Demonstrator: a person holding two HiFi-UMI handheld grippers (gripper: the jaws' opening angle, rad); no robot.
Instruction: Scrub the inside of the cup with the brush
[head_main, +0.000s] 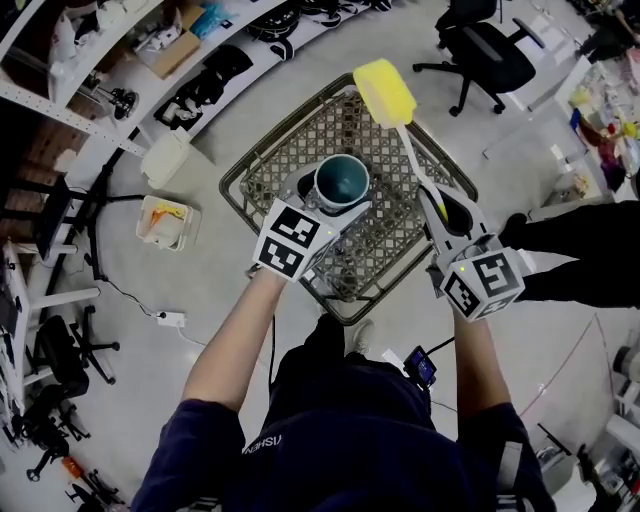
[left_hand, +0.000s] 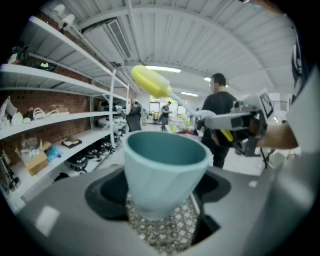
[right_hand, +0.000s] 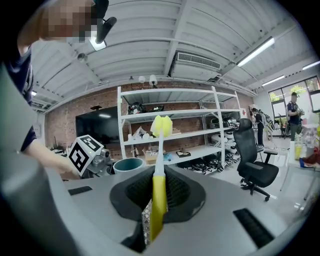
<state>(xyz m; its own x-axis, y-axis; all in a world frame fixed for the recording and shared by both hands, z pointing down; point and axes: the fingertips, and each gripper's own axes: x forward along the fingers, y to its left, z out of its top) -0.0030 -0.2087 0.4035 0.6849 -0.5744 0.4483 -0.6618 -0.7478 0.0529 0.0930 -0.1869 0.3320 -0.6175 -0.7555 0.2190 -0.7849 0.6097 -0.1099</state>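
Metal shelving (head_main: 120, 70) loaded with boxes and dark gear ran along the far left. On the floor below it sat a white canister (head_main: 165, 157), then a shallow tray (head_main: 165, 222) with orange contents, and nearer the body a power strip (head_main: 170, 318) on its cord.

Beside these stood a wire basket (head_main: 300, 140), directly under both tools. The left gripper (head_main: 335, 200) was over its middle, jaws spread wide and clamped on the lower wall of the teal cup (head_main: 342, 180). The cup was upright with its mouth open upward.

To the right, the brush (head_main: 410, 150) slanted up and away over the basket. Its yellow sponge head was above the basket's far rim, well apart from the cup's mouth. The right gripper (head_main: 440, 205) had its jaws drawn narrow on the brush's yellow handle, with the white stem running out ahead of them.

Beyond the basket stood a black office chair (head_main: 490, 55). At the right edge a person (head_main: 580, 255) in dark trousers was close to the right gripper.
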